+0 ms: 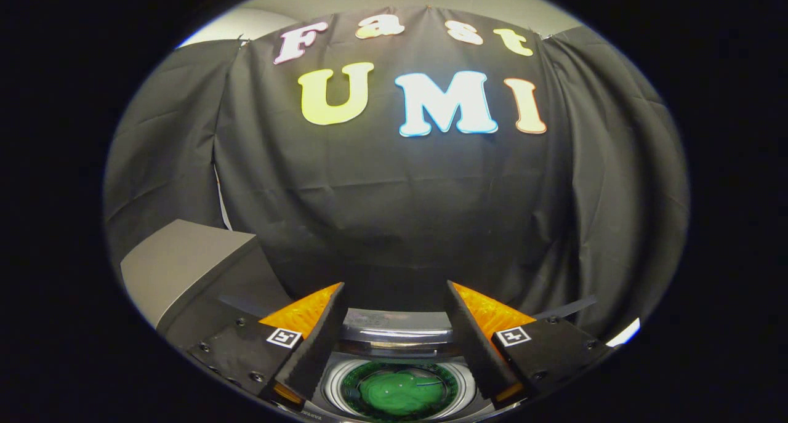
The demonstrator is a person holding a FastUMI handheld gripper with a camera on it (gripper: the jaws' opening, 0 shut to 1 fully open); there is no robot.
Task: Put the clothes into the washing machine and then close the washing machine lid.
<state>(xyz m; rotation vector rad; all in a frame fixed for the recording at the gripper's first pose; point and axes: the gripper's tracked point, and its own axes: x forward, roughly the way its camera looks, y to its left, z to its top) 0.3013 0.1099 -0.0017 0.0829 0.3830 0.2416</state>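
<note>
Clothes: a green bundle point(399, 392) lies down inside the washing machine's round opening, below and between the fingers – it looks already dropped in.
Washing machine: its drum mouth point(332, 383) with a pale ring sits right under the gripper; a shiny curved rim point(394, 332) runs along the far side of the opening.
Gripper: the tongs point(394, 297) hang over the drum with jaws spread wide apart, nothing held between them.
Lid: I cannot tell for sure where it is – the grey slab point(178, 266) tilted up at the near left may be it, standing open.
Step in hand: by my reading the loading part is done, and the closing part has not begun.
Next move: it calls for swinging left toward that raised slab, getting a finger behind its edge, and bringing it down over the opening without snagging the cloth.
</note>
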